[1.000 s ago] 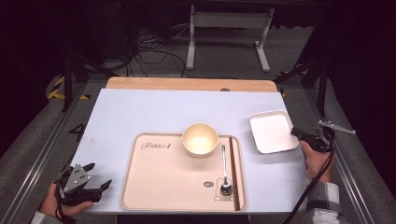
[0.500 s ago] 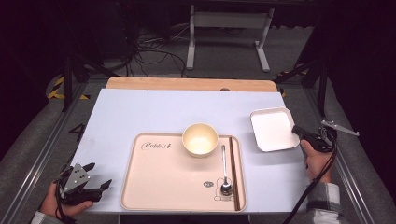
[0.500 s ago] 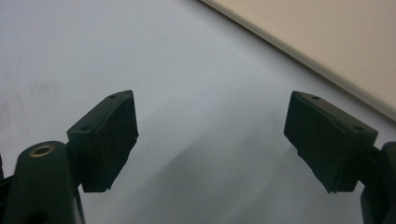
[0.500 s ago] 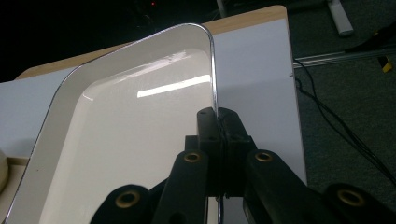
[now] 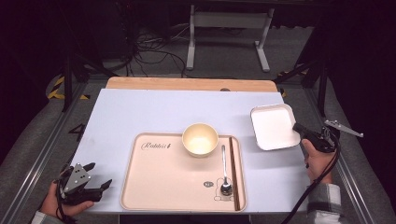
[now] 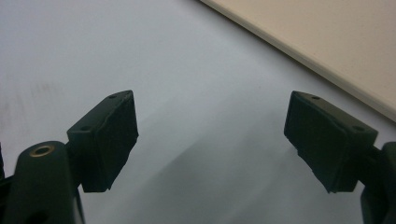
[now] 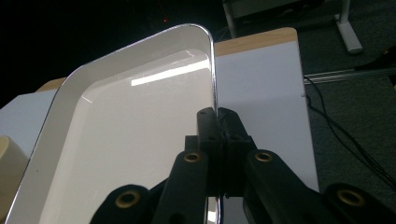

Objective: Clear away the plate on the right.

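A white square plate hangs tilted above the table's right side, and my right gripper is shut on its right rim. In the right gripper view the two black jaws pinch the thin rim of the plate, with my right gripper closed tight on it. My left gripper rests at the table's front left corner, held by a hand, with its jaws wide open. In the left gripper view my left gripper has nothing between its pads, just bare table.
A beige tray lies at the front centre, its edge also in the left gripper view. On it stand a cream bowl, a spoon and dark chopsticks. A wooden board borders the table's far edge.
The plate has shifted slightly up and away with my right gripper. The left gripper has stayed where it was.
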`<state>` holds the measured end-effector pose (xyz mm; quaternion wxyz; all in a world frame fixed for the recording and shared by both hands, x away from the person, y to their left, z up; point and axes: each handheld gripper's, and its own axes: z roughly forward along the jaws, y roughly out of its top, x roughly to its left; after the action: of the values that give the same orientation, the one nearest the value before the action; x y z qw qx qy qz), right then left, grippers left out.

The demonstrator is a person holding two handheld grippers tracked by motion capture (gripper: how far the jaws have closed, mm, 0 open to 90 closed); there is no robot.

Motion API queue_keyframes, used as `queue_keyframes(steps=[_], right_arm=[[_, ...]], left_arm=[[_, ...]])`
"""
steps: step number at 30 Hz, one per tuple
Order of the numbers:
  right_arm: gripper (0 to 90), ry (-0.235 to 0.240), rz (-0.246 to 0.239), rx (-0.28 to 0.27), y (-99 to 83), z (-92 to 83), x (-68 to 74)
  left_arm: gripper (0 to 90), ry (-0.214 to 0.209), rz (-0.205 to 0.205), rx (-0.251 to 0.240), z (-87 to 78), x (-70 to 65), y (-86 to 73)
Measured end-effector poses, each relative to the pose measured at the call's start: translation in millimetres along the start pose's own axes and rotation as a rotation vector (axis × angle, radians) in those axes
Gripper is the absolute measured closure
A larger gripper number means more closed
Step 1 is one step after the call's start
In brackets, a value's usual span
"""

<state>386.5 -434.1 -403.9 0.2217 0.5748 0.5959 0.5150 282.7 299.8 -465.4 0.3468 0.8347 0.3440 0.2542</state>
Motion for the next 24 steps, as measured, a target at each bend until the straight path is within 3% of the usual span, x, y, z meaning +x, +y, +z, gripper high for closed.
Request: queue_keyframes(steps=[10, 17, 24], right_arm=[[89.1, 0.073, -0.034, -0.042, 10.2, -3.5, 27.7], [89.1, 0.128, -0.069, -0.048, 13.8, -1.6, 47.7], [89.1, 0.153, -0.094, -0.04, 14.0, 1.7, 61.1]], left_arm=[[18.4, 0.002, -0.005, -0.004, -1.7, -0.7, -0.3], [18.4, 0.003, -0.004, -0.005, -1.9, -0.5, -0.2], [18.4, 0.003, 0.001, -0.002, -1.9, -0.5, 0.0]])
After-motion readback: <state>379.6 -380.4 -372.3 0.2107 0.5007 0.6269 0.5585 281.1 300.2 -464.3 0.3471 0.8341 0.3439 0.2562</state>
